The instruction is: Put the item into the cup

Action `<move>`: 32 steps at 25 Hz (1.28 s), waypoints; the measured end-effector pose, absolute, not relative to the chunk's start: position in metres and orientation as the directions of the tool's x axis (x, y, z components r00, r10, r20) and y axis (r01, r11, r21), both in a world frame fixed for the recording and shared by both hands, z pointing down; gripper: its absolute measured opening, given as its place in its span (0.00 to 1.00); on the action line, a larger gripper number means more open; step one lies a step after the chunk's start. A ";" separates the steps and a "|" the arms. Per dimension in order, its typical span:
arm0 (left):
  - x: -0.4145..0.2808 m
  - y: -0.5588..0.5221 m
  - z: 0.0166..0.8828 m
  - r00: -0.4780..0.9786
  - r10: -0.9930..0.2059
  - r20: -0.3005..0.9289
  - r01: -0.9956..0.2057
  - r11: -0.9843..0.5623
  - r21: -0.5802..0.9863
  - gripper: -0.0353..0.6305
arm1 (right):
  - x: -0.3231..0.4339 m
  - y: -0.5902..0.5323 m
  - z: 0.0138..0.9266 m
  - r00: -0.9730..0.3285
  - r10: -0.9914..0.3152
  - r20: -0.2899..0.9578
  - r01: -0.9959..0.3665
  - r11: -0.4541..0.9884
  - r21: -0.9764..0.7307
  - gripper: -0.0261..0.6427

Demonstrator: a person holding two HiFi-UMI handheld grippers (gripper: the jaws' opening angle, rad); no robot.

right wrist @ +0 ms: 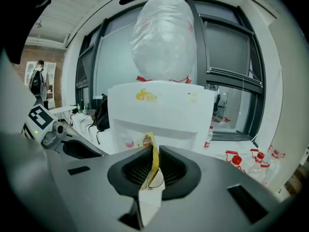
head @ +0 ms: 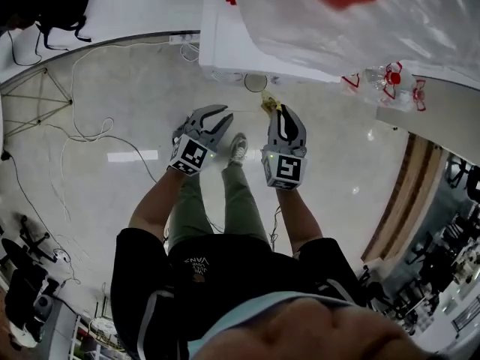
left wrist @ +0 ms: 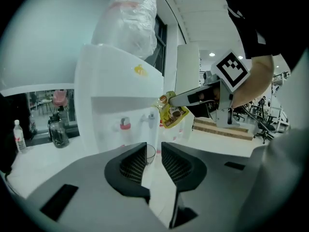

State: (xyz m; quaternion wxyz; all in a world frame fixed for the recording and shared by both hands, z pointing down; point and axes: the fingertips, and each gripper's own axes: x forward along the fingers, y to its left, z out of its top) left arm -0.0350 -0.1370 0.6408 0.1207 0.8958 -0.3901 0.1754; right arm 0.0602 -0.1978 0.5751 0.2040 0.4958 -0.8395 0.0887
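Observation:
A small clear cup (head: 255,82) stands in the white water dispenser's (head: 225,43) tap recess. My right gripper (head: 279,111) is shut on a yellow sachet (head: 268,103), held close in front of the dispenser and just right of the cup. In the right gripper view the sachet (right wrist: 153,153) stands upright between the pads, with the cup's rim (right wrist: 160,179) showing below it. My left gripper (head: 222,115) hangs beside it on the left, open a narrow gap with nothing in it. In the left gripper view the cup (left wrist: 150,154) shows through that gap, and the sachet (left wrist: 171,114) hangs above.
A plastic-wrapped water bottle (right wrist: 164,37) tops the dispenser. Red and white taps (left wrist: 124,124) sit above the cup. Several red-capped bottles (head: 390,77) lie to the right on the floor. Cables (head: 90,137) trail across the floor at left, near a stand's legs (head: 30,96).

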 end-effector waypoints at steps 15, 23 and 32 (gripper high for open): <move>-0.012 -0.176 0.752 0.592 -0.680 0.431 -0.774 -0.629 0.071 0.47 | 0.047 -0.227 0.670 -0.450 -0.799 0.399 -0.827 0.542 0.152 0.14; -0.001 -0.198 0.785 0.577 -0.687 0.442 -0.781 -0.623 0.053 0.50 | 0.046 -0.243 0.703 -0.470 -0.790 0.394 -0.815 0.560 0.151 0.13; 0.013 -0.214 0.812 0.583 -0.675 0.452 -0.770 -0.636 0.045 0.53 | 0.042 -0.251 0.738 -0.491 -0.766 0.415 -0.788 0.593 0.163 0.13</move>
